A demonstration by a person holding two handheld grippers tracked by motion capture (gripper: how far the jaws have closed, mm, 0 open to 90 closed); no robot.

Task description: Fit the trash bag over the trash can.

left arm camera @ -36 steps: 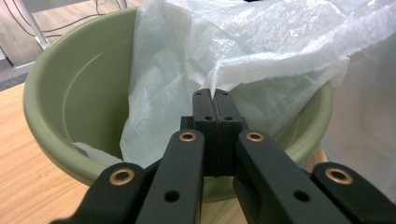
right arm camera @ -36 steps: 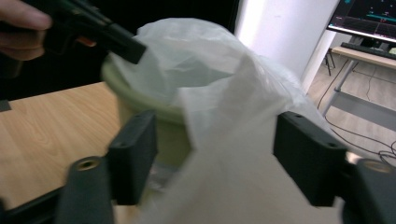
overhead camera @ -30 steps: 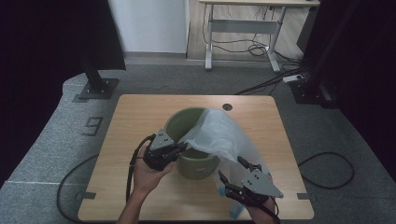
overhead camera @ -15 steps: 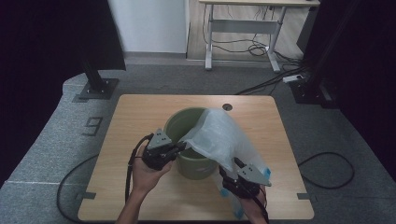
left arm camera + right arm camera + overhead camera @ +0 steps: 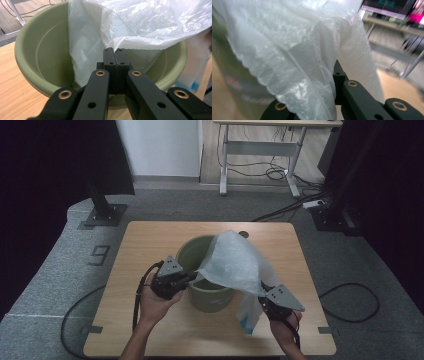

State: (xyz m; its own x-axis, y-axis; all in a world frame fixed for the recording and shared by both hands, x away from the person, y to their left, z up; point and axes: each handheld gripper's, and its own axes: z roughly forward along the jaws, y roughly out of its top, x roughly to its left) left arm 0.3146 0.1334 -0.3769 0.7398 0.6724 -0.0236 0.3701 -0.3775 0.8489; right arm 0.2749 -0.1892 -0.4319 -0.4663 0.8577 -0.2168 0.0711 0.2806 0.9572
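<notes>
A thin, crinkled, see-through white plastic bag (image 5: 235,262) is being held draped over a round, smooth green bucket (image 5: 197,292) on the pale wooden worktop (image 5: 150,240). Its edge is being pinched by the left claw (image 5: 114,53), jaws pressed together. The right claw (image 5: 265,296) is being covered by film; its grip cannot be told.

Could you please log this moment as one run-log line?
left tool: shut on bag edge | right tool: bag drapes it, grip unclear | plastic bag: spread over green bucket
</notes>
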